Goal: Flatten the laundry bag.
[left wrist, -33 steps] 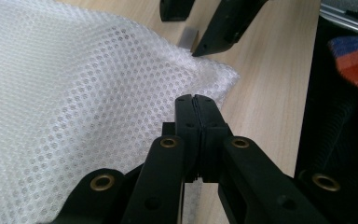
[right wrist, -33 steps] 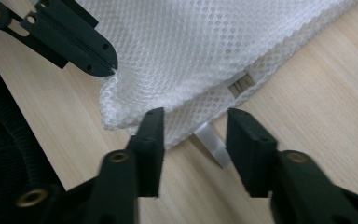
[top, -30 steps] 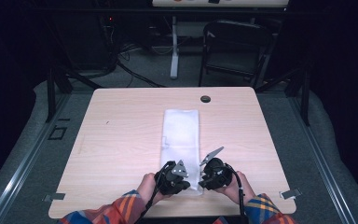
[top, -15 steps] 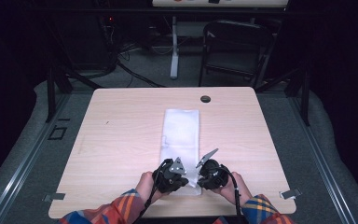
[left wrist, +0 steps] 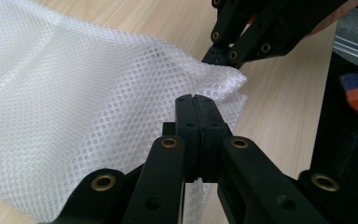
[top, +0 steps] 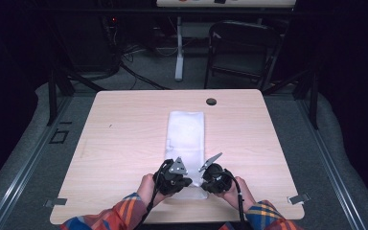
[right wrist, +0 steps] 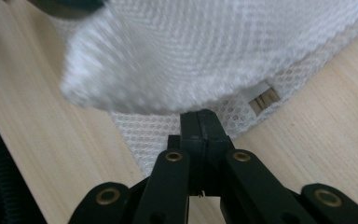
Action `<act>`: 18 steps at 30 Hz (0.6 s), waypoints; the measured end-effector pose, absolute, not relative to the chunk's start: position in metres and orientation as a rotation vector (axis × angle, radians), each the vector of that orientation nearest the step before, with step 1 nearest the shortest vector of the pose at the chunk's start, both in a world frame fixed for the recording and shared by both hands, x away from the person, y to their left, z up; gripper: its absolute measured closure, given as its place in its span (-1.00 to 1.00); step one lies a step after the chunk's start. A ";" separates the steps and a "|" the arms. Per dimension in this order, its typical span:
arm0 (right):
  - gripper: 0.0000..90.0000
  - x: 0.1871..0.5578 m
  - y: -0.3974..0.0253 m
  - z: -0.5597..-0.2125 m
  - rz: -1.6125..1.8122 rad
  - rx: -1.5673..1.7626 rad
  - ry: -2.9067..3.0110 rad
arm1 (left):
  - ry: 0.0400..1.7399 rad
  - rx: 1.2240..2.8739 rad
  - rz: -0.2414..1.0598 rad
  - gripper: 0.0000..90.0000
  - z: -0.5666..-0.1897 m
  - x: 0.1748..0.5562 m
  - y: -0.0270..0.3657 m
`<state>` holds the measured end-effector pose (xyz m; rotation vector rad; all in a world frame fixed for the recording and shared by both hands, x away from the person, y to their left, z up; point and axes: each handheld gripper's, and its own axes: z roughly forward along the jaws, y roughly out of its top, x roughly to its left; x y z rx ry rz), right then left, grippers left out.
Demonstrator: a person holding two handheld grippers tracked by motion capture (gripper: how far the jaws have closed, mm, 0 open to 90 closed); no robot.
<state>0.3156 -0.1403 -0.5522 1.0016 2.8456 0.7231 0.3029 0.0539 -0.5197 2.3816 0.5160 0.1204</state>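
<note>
Two tongs work the near end of one thing: a long white mesh fabric bag [top: 187, 139] folded flat into a narrow strip on my pale wooden counter [top: 120, 143]. I have my left tongs [left wrist: 196, 105] pressed together on the near edge of the mesh, its jaws meeting with the netting caught between them, and in the left gripper view the other black tongs pinch the same bunched corner just beyond mine. My right tongs [right wrist: 199, 119] are likewise closed, and the mesh seems nipped at their tips, though the raised fold above them is blurred, so I judge that grip rather than read it plainly. I take it that both sit side by side at this end so the near edge can be lifted evenly and carried over the rest of the strip, or drawn open; holding at two neighbouring spots should keep the soft netting from sagging in the middle. The bag's long axis runs straight away from both tongs, its near end under them and its far end pointing toward the small dark round grommet [top: 211, 101] beyond. A small tag [right wrist: 264, 99] shows on the lower layer, just ahead and to the right of my right tongs. The lifted corner stands clear of the counter while the rest lies flat.
</note>
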 end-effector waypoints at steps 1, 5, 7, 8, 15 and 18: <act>1.00 0.316 -0.141 -0.554 0.718 1.009 2.839 | 0.516 2.382 0.120 0.99 -0.520 0.303 0.054; 1.00 0.317 -0.141 -0.554 0.683 0.996 2.854 | 0.533 2.374 0.139 0.99 -0.518 0.305 0.058; 1.00 0.316 -0.141 -0.553 0.671 1.001 2.851 | 0.558 2.364 0.158 0.99 -0.516 0.306 0.063; 1.00 0.317 -0.141 -0.554 0.676 1.002 2.853 | 0.567 2.356 0.164 0.99 -0.515 0.307 0.064; 1.00 0.317 -0.142 -0.553 0.658 1.025 2.846 | 0.608 2.341 0.196 0.99 -0.511 0.313 0.078; 1.00 0.318 -0.144 -0.553 0.647 1.041 2.844 | 0.625 2.337 0.214 0.99 -0.510 0.314 0.083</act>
